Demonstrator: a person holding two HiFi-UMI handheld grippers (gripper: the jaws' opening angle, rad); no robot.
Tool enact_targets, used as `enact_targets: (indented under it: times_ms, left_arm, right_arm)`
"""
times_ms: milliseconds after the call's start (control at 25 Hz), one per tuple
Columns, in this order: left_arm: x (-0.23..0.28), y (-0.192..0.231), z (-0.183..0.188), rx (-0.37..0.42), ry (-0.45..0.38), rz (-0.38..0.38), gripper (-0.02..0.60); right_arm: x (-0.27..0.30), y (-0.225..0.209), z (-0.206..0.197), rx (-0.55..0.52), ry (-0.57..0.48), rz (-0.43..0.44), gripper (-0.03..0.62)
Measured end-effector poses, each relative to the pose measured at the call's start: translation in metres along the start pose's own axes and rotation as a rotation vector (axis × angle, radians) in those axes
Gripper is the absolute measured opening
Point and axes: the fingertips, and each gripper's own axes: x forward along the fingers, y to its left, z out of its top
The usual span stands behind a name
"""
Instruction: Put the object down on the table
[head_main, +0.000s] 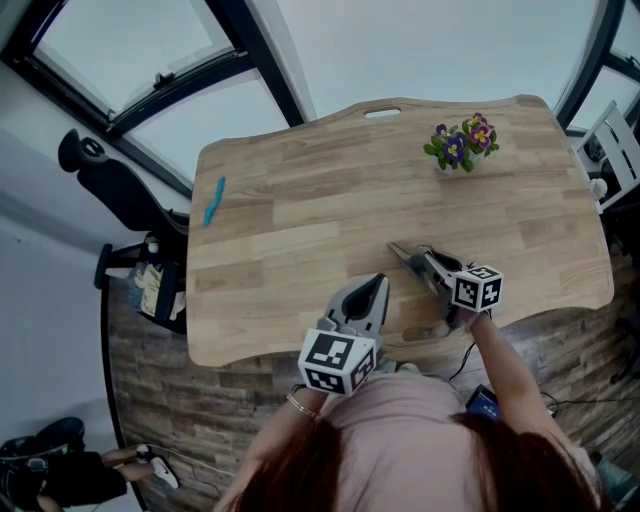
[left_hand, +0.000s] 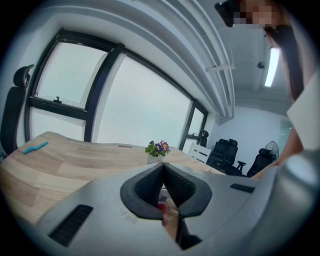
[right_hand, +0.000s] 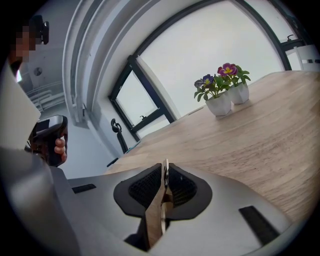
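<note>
My right gripper (right_hand: 165, 176) is shut on a thin flat wooden piece (right_hand: 157, 212), which stands on edge between the pads and runs back under the jaws. In the head view this gripper (head_main: 402, 251) hovers low over the near right part of the wooden table (head_main: 300, 220), pointing up-left. My left gripper (head_main: 377, 286) is beside it at the near edge, pointing away from the person. Its jaws (left_hand: 163, 168) are shut and nothing shows between the pads. A fingertip is visible beneath them.
A white pot of purple and pink flowers (head_main: 461, 146) stands at the table's far right. A blue object (head_main: 214, 200) lies near the far left edge. A black office chair (head_main: 112, 183) is to the left of the table. More chairs (left_hand: 227, 150) stand across the room.
</note>
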Motion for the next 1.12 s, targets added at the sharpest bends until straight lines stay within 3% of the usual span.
enact_targets:
  times_ms: [720, 1120]
  left_arm:
    - [-0.015, 0.007, 0.007, -0.010, -0.042, 0.062, 0.002]
    - [-0.027, -0.002, 0.001, 0.004, -0.042, 0.076, 0.002]
  right_arm:
    - [-0.008, -0.003, -0.003, 0.019, -0.011, -0.027, 0.099]
    - [-0.014, -0.004, -0.003, 0.018, -0.019, -0.054, 0.110]
